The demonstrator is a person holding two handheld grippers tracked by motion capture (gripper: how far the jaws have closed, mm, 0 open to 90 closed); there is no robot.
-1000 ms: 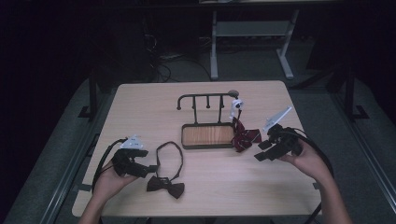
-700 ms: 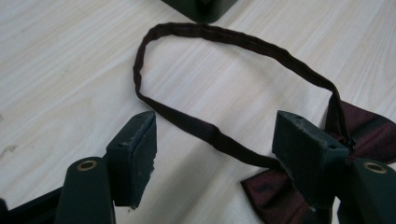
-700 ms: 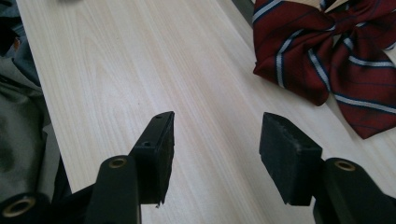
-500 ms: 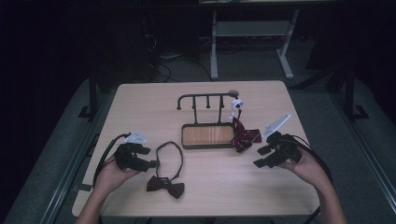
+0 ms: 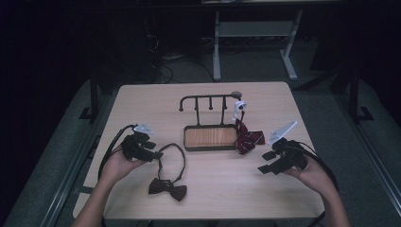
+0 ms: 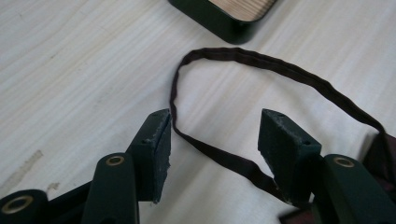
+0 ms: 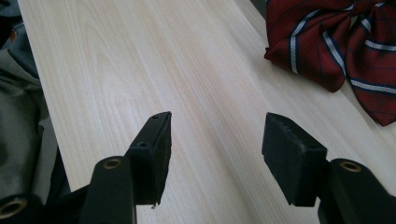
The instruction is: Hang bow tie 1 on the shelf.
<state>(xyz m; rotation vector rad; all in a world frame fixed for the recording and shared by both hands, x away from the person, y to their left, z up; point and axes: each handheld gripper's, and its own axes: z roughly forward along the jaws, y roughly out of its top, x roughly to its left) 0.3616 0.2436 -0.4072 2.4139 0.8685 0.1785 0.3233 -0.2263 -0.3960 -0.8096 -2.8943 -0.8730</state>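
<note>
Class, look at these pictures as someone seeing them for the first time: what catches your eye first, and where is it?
The red striped bow tie stands out, lying at the right end of the wooden tray stand mid-table. Nearer the person, a dark bow tie lies flat, its strap loop running between the open jaws of the left hand-held gripper. The right hand-held gripper is also open, over bare table.

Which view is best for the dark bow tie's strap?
Left gripper view: the strap loops large and sharp between the open left tongs. The high view shows the strap small, with its bow. The right gripper view faces the red striped tie.
</note>
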